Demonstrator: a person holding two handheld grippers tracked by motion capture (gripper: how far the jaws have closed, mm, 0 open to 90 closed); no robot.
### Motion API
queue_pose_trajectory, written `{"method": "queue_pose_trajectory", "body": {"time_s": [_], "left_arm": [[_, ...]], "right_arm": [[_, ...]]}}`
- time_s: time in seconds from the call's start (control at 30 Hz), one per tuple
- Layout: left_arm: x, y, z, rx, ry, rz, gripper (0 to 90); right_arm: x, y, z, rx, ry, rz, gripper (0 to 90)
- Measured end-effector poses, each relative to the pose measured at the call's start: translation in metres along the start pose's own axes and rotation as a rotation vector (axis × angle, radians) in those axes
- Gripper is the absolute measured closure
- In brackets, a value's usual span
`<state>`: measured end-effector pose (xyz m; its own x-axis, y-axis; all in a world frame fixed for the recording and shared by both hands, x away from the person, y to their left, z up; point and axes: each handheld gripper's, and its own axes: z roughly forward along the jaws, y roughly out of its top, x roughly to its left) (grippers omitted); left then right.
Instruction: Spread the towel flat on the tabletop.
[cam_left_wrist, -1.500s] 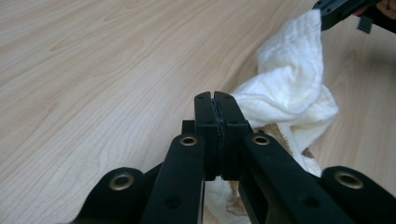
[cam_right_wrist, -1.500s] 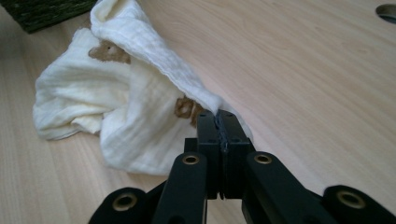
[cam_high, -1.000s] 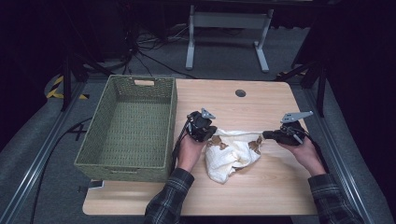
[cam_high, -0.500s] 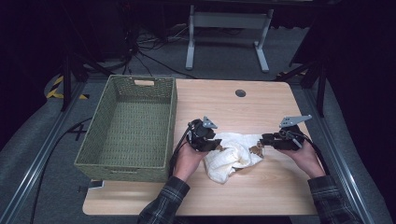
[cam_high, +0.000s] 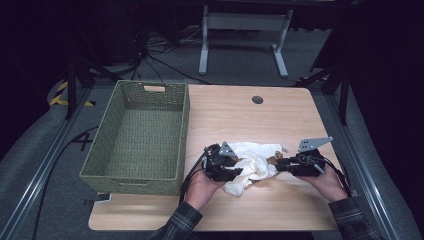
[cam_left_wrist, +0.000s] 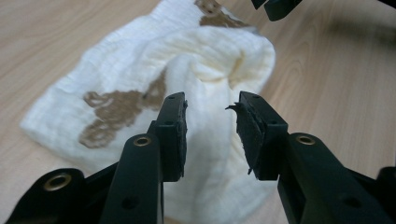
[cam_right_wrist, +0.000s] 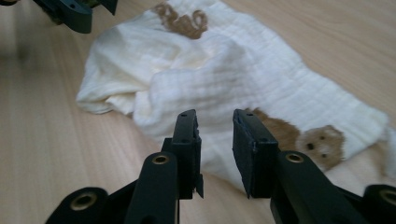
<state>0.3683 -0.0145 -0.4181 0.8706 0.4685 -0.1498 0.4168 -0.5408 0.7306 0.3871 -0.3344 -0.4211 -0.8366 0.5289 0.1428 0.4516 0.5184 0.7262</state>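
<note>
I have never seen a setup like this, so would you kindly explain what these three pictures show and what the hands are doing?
A person sits at a wooden table and holds a hand-held two-jaw tool in each hand. The high view looks down from above: left tool, right tool. The other two pictures come from cameras riding on each tool, looking along its black jaws. On the table lie a crumpled cream cloth with brown bear prints and an empty green woven basket. Both tools have just been opening; their jaws stand apart over the cloth, gripping nothing.

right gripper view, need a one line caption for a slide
Open black tongs poised over a crumpled cream muslin cloth with brown bear prints on the light wooden table.
</note>
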Motion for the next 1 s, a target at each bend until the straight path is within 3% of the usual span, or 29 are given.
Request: {"method": "queue_pose_trajectory", "body": {"time_s": [0.1, 0.33, 0.43, 0.53, 0.7, 0.73, 0.87, 1.0], "left_arm": [[-0.008, -0.007, 0.001, 0.011, -0.017, -0.007, 63.1], [-0.021, -0.014, 0.017, 0.065, -0.045, 0.034, 63.2], [-0.024, -0.016, 0.028, 0.114, -0.019, 0.063, 61.8], [-0.023, -0.018, 0.034, 0.134, -0.025, 0.054, 62.0], [-0.021, -0.018, 0.036, 0.160, -0.001, 0.073, 71.1], [-0.021, -0.018, 0.037, 0.168, -0.002, 0.068, 77.4], [-0.017, -0.019, 0.038, 0.149, -0.020, 0.058, 84.8], [-0.013, -0.016, 0.032, 0.112, -0.044, 0.042, 86.3]], "right_arm": [[0.008, -0.003, 0.003, 0.018, 0.005, -0.009, 67.6], [0.020, -0.007, 0.014, 0.040, -0.009, -0.043, 62.4], [0.022, -0.007, 0.020, 0.059, -0.009, -0.074, 61.9], [0.023, -0.007, 0.022, 0.069, -0.013, -0.083, 62.9], [0.021, -0.009, 0.026, 0.084, -0.005, -0.080, 76.1], [0.020, -0.010, 0.027, 0.088, -0.006, -0.078, 83.4], [0.018, -0.010, 0.028, 0.095, -0.005, -0.071, 88.4], [0.014, -0.010, 0.023, 0.080, 0.003, -0.052, 88.7]]}}
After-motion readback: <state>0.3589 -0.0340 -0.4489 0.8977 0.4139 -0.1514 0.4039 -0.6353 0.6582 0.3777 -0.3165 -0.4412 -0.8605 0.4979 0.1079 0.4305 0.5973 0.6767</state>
